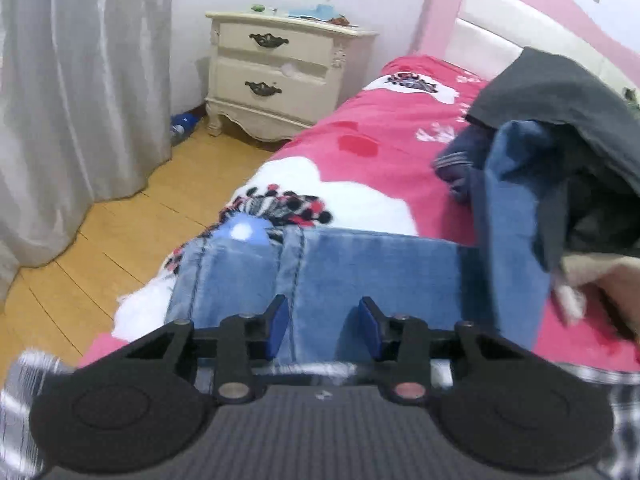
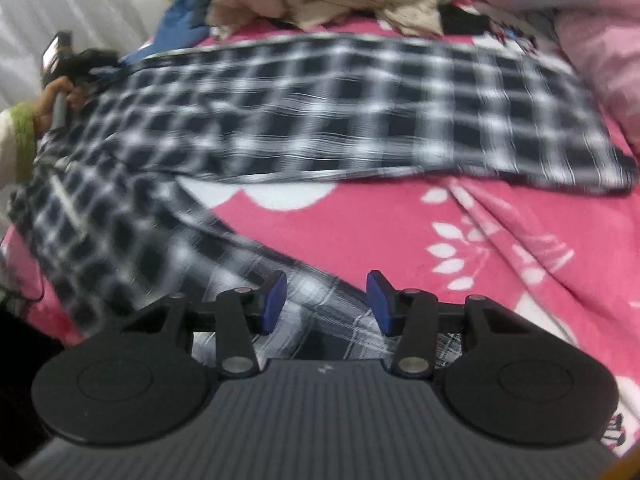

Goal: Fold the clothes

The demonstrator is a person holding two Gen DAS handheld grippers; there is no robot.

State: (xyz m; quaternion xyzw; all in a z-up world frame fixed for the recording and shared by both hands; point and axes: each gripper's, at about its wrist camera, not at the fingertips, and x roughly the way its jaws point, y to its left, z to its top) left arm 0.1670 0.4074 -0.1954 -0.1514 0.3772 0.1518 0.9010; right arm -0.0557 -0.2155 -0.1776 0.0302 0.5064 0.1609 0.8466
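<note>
Nothing readable is showing up anywhere. A small pale mark is sitting on each hand-held gripper's body, too tiny to make out as letters. The bedspread (image 1: pixel 384 128) is carrying only flower and leaf patterns, no words, and the clutter on the nightstand (image 1: pixel 280 76) is blurring past legibility.

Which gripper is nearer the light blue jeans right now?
Left. The left gripper hovers right over the light blue jeans, jaws apart. The right gripper is over the checked shirt; no jeans show in its view.
</note>
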